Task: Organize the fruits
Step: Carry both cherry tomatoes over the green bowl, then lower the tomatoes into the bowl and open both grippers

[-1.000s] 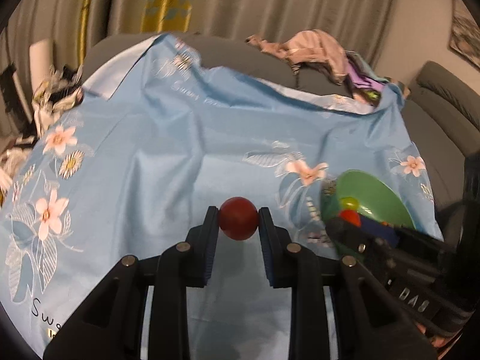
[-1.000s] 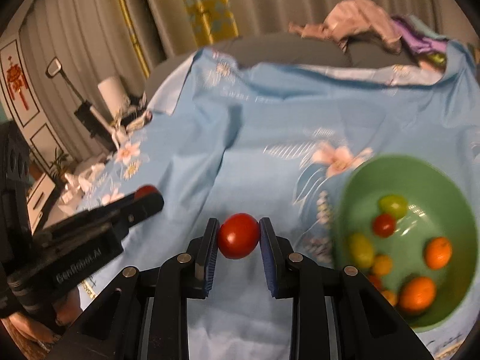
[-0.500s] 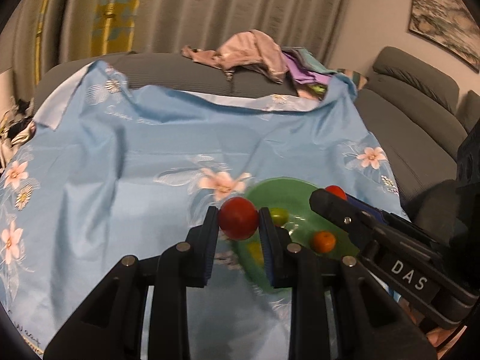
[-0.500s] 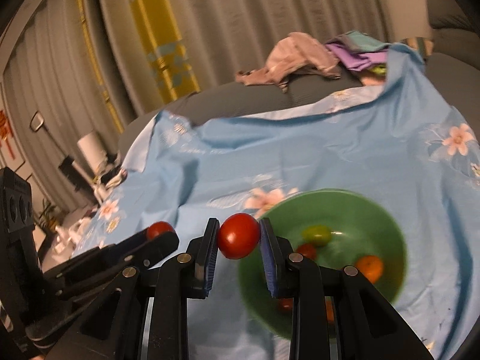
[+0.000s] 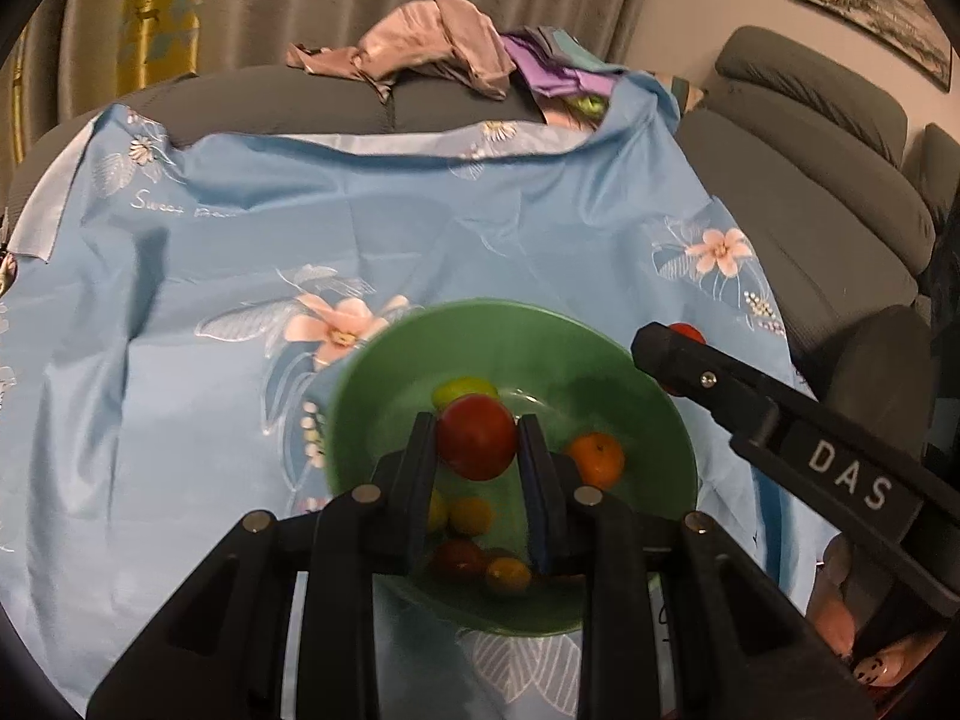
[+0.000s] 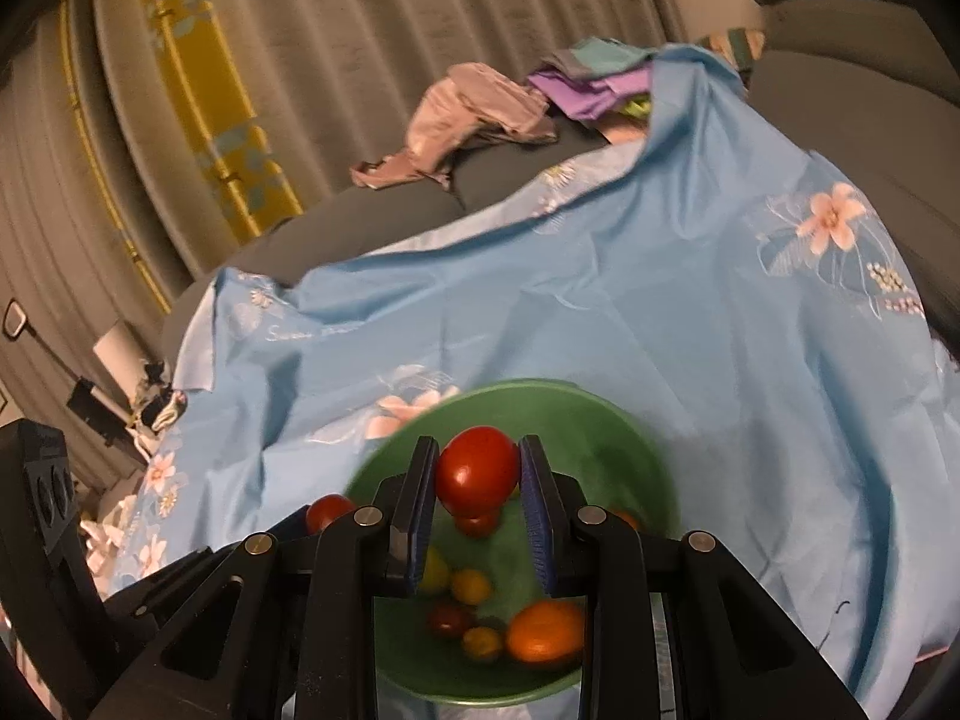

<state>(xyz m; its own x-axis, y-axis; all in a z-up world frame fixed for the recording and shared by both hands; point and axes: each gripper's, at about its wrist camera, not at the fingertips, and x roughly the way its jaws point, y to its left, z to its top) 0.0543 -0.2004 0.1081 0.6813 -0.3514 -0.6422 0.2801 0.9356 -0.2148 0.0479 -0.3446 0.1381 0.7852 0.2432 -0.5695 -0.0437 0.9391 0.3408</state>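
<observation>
A home living room. A grey sofa [image 5: 798, 180] with padded cushions runs along the back and the right side. A light blue sheet [image 5: 420, 228] printed with pink and white flowers is spread over its seat. A pile of clothes [image 5: 432, 54], pinkish and purple, lies crumpled on the sofa back. Behind it hang long pleated grey curtains [image 6: 336, 60] with a yellow patterned panel [image 6: 198, 96]. A framed landscape picture [image 5: 870, 0] hangs on the pale wall at the upper right. A green bowl [image 5: 420, 360] of small fruit sits on the sheet.
</observation>
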